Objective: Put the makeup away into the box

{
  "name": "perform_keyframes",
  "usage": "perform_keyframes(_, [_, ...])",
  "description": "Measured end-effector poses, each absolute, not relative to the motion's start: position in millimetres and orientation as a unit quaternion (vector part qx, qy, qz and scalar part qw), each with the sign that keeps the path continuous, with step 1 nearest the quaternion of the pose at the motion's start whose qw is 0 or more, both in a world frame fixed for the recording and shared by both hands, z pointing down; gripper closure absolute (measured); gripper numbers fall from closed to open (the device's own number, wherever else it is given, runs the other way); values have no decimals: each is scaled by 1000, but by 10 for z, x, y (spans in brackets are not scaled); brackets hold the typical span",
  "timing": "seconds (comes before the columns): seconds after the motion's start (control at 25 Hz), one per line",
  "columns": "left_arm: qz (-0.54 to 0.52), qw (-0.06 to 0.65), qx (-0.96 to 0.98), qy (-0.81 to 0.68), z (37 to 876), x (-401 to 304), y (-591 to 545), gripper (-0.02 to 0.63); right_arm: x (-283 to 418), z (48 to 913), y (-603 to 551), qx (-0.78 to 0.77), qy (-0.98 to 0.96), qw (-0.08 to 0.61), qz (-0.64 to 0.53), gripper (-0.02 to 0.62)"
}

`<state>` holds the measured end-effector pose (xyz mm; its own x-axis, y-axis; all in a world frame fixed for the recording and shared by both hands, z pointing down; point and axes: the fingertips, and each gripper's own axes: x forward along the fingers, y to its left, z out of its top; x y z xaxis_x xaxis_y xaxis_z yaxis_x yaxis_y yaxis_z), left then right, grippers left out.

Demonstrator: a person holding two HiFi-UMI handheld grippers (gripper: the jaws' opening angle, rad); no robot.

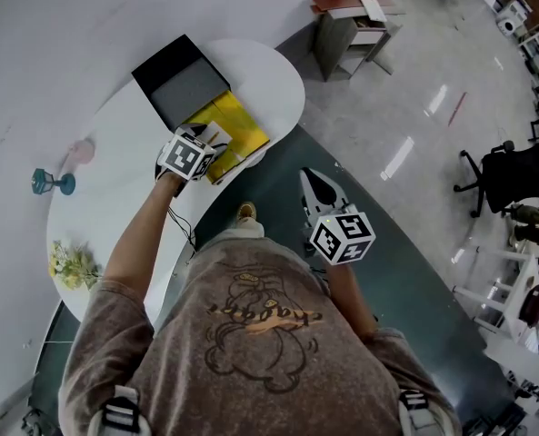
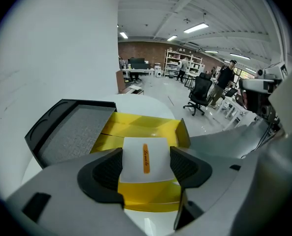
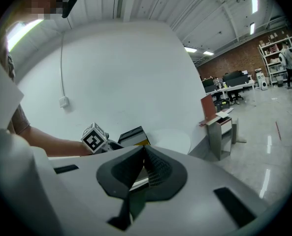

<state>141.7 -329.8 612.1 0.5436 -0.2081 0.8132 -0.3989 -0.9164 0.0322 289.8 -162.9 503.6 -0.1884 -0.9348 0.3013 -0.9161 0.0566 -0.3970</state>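
An open box stands on the white table (image 1: 269,80), with a yellow inside (image 1: 242,133) (image 2: 141,127) and a black lid (image 1: 180,82) (image 2: 69,129) laid back behind it. My left gripper (image 1: 211,142) (image 2: 146,163) points down over the yellow box, shut on a flat white makeup box (image 2: 145,157) with an orange label. That white box hangs just above the yellow tray. My right gripper (image 1: 316,187) (image 3: 145,154) hovers off the table's edge above the floor, jaws shut with nothing in them.
At the table's left end are a teal stand (image 1: 51,183), a pink item (image 1: 81,150) and a small bunch of flowers (image 1: 69,263). A grey side cabinet (image 1: 346,34) stands beyond the table, and an office chair (image 1: 505,175) at far right.
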Motion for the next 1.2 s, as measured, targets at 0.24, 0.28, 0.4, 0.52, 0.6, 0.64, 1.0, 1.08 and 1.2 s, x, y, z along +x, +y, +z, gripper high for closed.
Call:
perform_keyframes(0.24, [476,108,861,-146,6327,1463,-3317,287,2906,5058,-1734,-634,728,16,-260,592])
perform_keyframes(0.28, [481,106,859,-142,6360,1466,-3324,287,2906,5070,-1749,-634,728,16,-261,592])
perform_keyframes(0.4, [496,96,853,-131,6446,1474,-3335,287,2918,5109,-1782,-634,726,15,-265,592])
perform_keyframes(0.52, [508,86,849,-120,6517,1497,-3334,286,2949,5132,-1804,-637,723,16,-268,592])
perform_keyframes(0.6, [513,86,846,-112,6569,1512,-3326,287,2971,5142,-1813,-638,721,16,-269,592])
perform_keyframes(0.64, [517,86,845,-110,6586,1513,-3321,287,2981,5146,-1816,-639,721,16,-269,592])
perform_keyframes(1.0, [544,85,830,-87,6733,1524,-3283,287,3062,5202,-1837,-644,714,17,-274,592])
perform_keyframes(1.08, [550,83,826,-84,6752,1524,-3284,287,3073,5208,-1844,-645,713,17,-274,592])
perform_keyframes(1.2, [558,84,822,-81,6769,1523,-3279,287,3080,5213,-1847,-645,713,17,-275,592])
